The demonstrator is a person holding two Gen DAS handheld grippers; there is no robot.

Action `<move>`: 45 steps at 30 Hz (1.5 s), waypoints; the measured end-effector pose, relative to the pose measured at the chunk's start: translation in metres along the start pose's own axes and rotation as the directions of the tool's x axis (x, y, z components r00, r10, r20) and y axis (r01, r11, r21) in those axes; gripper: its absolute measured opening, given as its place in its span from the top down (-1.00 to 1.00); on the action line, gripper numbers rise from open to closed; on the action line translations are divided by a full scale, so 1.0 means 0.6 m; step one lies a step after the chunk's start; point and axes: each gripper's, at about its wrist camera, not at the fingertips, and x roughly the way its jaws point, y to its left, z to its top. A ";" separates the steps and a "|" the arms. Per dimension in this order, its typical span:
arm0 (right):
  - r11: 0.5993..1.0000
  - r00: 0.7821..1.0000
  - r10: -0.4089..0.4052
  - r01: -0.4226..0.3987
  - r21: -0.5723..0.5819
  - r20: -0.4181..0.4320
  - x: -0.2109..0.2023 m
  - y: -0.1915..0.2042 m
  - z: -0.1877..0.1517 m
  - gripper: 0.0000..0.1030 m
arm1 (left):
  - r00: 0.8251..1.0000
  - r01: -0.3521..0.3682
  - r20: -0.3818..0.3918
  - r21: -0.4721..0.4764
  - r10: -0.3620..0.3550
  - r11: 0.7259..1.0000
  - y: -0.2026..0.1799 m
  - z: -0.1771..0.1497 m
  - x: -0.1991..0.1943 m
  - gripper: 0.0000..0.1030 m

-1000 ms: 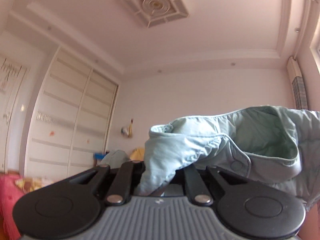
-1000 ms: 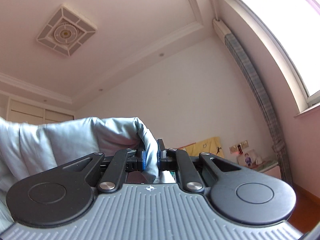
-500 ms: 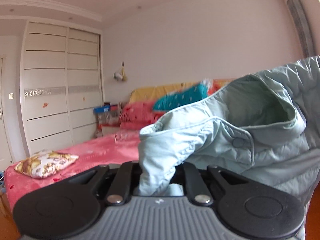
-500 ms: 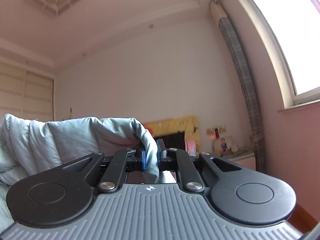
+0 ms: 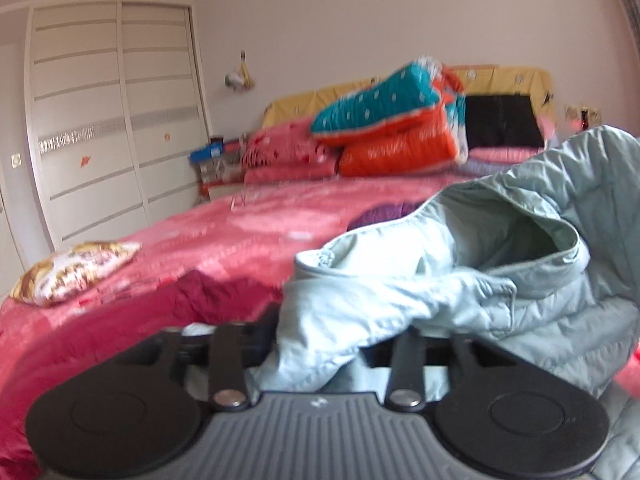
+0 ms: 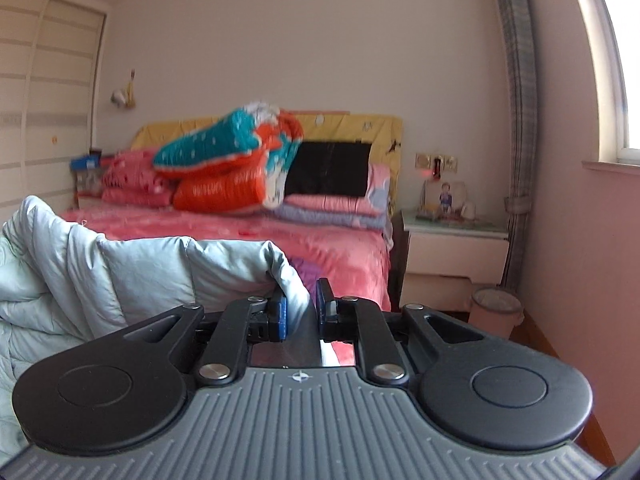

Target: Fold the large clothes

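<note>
Left wrist view: left gripper (image 5: 320,344) has just been opening, jaws parted, pale blue jacket (image 5: 460,280) draped loosely between and over them. Right wrist view: right gripper (image 6: 301,312) has just been opening slightly; a jacket (image 6: 160,276) fold sits between its jaws, slackly held.

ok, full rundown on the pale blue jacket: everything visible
The jacket is pale blue-green, quilted and puffy, with a snap-buttoned collar flap and an open neck or hood. It hangs crumpled over the pink bedspread. An edge drapes between the left gripper, whose jaws have just been opening. Another fold sits in the right gripper, also just easing apart.
</note>
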 end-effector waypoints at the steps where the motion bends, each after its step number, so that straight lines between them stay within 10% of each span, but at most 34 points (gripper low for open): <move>1: 1.000 1.000 -0.010 0.009 -0.019 -0.024 0.024 0.008 -0.002 0.58 | 1.000 0.007 -0.015 -0.002 -0.007 1.000 -0.002 -0.010 0.007 -0.15; 3: 0.998 0.997 -0.025 0.021 -0.054 -0.070 0.069 0.025 -0.019 0.32 | 0.999 0.019 -0.037 -0.004 -0.019 1.000 -0.003 -0.024 0.008 -0.42; 5: 0.996 0.992 -0.044 0.034 -0.082 -0.117 0.112 0.034 -0.024 -0.38 | 0.999 0.024 -0.034 0.008 -0.024 1.000 0.007 -0.033 0.008 -0.69; 11: 0.996 0.977 -0.036 0.018 -0.086 -0.210 0.150 0.035 -0.059 -0.95 | 0.999 -0.034 -0.023 0.017 0.035 0.999 0.060 -0.049 -0.003 -0.90; 25: 0.985 0.984 -0.074 0.098 0.145 -0.165 0.044 -0.065 -0.052 -1.00 | 0.979 0.057 -0.193 -0.044 -0.065 0.997 0.113 -0.140 -0.211 -0.90; 31: 0.950 0.983 0.104 -0.054 0.307 -0.151 -0.014 -0.082 -0.062 -1.00 | 0.946 0.103 -0.284 -0.188 -0.155 0.977 0.091 -0.199 -0.240 -0.90; 37: 0.904 0.905 0.350 -0.259 0.340 -0.240 -0.019 -0.020 -0.132 -1.00 | 0.930 0.082 -0.326 -0.271 -0.172 0.959 0.079 -0.249 -0.241 -0.89; 45: 0.904 0.824 0.404 -0.294 0.310 -0.397 0.047 0.020 -0.224 -1.00 | 0.911 0.062 -0.357 -0.380 -0.208 0.923 0.099 -0.296 -0.217 -0.88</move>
